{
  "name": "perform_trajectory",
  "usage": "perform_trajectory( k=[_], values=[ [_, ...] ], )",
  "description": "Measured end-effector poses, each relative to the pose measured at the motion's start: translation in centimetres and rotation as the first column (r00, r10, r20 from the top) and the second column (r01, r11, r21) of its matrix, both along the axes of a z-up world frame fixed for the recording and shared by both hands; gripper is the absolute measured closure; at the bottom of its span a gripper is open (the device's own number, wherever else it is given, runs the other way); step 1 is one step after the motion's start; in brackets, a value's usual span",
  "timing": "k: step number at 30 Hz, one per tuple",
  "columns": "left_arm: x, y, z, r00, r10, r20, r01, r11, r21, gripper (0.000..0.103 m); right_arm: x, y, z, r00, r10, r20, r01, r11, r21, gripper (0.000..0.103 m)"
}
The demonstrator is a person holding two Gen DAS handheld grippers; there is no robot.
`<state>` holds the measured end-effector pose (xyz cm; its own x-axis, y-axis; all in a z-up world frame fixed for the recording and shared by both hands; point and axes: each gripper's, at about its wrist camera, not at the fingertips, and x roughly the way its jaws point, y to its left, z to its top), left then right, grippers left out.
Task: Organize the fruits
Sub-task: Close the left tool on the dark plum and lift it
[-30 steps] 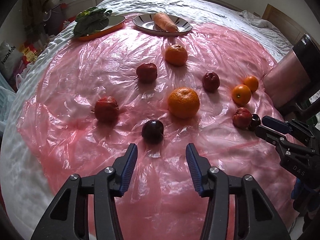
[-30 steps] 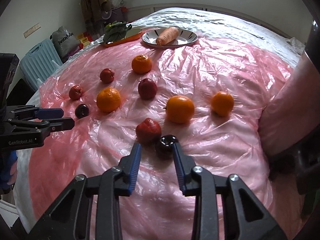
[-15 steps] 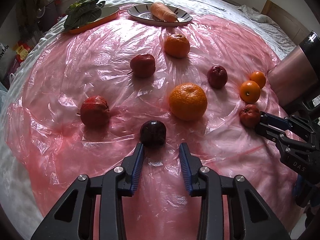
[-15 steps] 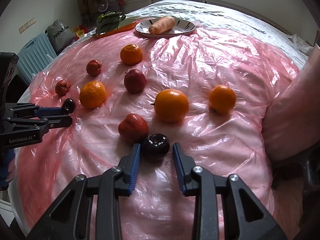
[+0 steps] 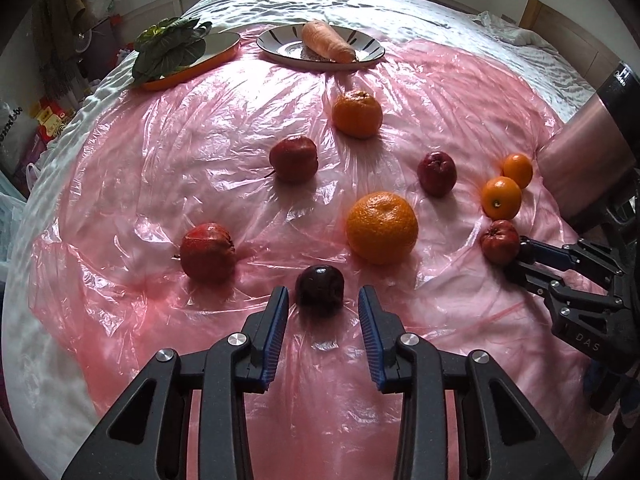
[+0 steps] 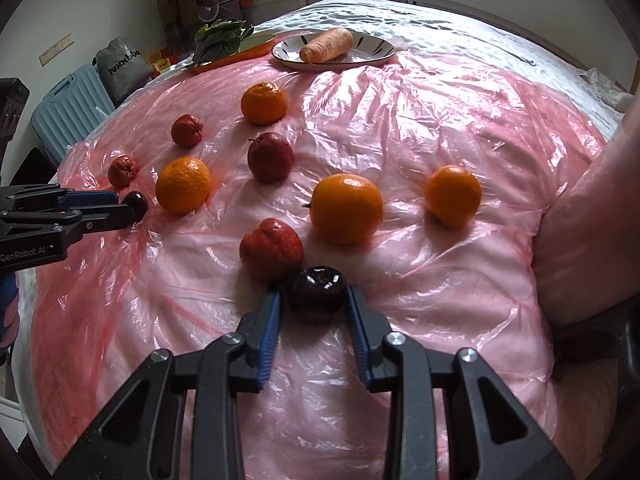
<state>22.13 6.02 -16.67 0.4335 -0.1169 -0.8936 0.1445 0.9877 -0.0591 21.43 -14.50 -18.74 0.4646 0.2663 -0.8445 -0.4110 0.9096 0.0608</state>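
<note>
Left claw first: the left gripper [image 5: 322,293] points down at the crinkled pink plastic sheet [image 5: 160,160], jaws drawn narrow but not biting. The first dark purple round plum [image 5: 320,286] sits right at the fingertips with a sliver of sheet showing on either side, so the pads are not on it. At 10 o'clock from that plum rests a round, mottled red apple [image 5: 207,252]; at 1 o'clock, just beside it, lies a large dimpled orange [image 5: 382,227].

Over to the right gripper [image 6: 314,295] — this one is clamped: both blue pads press the flanks of the second dark purple round plum [image 6: 317,290], which sits on the sheet. Touching that plum at 10 o'clock is a lumpy red fruit [image 6: 271,254]; a smooth, shiny orange [image 6: 346,208] lies at 12 o'clock, close behind.

Further out, more red fruits and oranges are scattered apart across the sheet. At the far edge, 12 o'clock, a black-striped white plate [image 5: 280,46] carries a pale carrot [image 5: 328,42] — and at 11 o'clock an orange-rimmed dish [image 5: 224,46] holds dark leafy greens [image 5: 168,48].
</note>
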Motion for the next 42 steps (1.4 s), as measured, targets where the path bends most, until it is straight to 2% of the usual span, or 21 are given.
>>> perform_trajectory(
  k=[6, 8, 9, 13, 30, 38, 39, 42],
  values=[
    [0.6, -0.2, -1.2, 1.0, 0.002, -0.008, -0.002, 1.0, 0.009, 0.073, 0.1, 0.0, -0.2, 1.0, -0.002, 0.001, 0.002, 1.0, 0.0, 0.058],
    [0.8, -0.3, -1.3, 1.0, 0.001, -0.011, -0.001, 1.0, 0.012, 0.078, 0.1, -0.1, -0.2, 1.0, -0.001, 0.002, 0.001, 1.0, 0.008, 0.062],
    [0.9, -0.3, -1.4, 1.0, 0.004, -0.013, -0.004, 1.0, 0.013, 0.08, 0.1, -0.2, -0.2, 1.0, -0.002, 0.001, 0.002, 1.0, 0.014, 0.067],
    [0.9, -0.2, -1.5, 1.0, 0.006, -0.019, -0.006, 1.0, 0.002, 0.08, 0.1, -0.7, -0.1, 1.0, -0.005, -0.004, 0.005, 0.999, 0.046, 0.069],
    [-1.2, 0.2, 1.0, 0.999, 0.047, 0.011, -0.046, 0.998, -0.035, 0.08, -2.2, -1.2, 3.4, 0.998, -0.02, 0.064, 0.017, 0.999, 0.048, 0.07],
    [-2.9, -0.1, 1.3, 0.999, 0.039, 0.009, -0.039, 0.998, -0.044, 0.08, -4.1, -1.5, 2.7, 1.0, 0.011, 0.01, -0.012, 0.998, 0.061, 0.07],
    [-3.2, -0.1, 1.3, 0.999, 0.04, 0.009, -0.04, 0.998, -0.047, 0.08, -4.5, -1.4, 2.5, 1.0, 0.022, 0.003, -0.022, 0.998, 0.066, 0.07],
    [-3.6, -0.2, 1.3, 0.999, 0.041, 0.011, -0.04, 0.997, -0.061, 0.08, -5.6, -1.6, 2.9, 0.998, 0.065, -0.011, -0.062, 0.984, 0.17, 0.07]
  ],
)
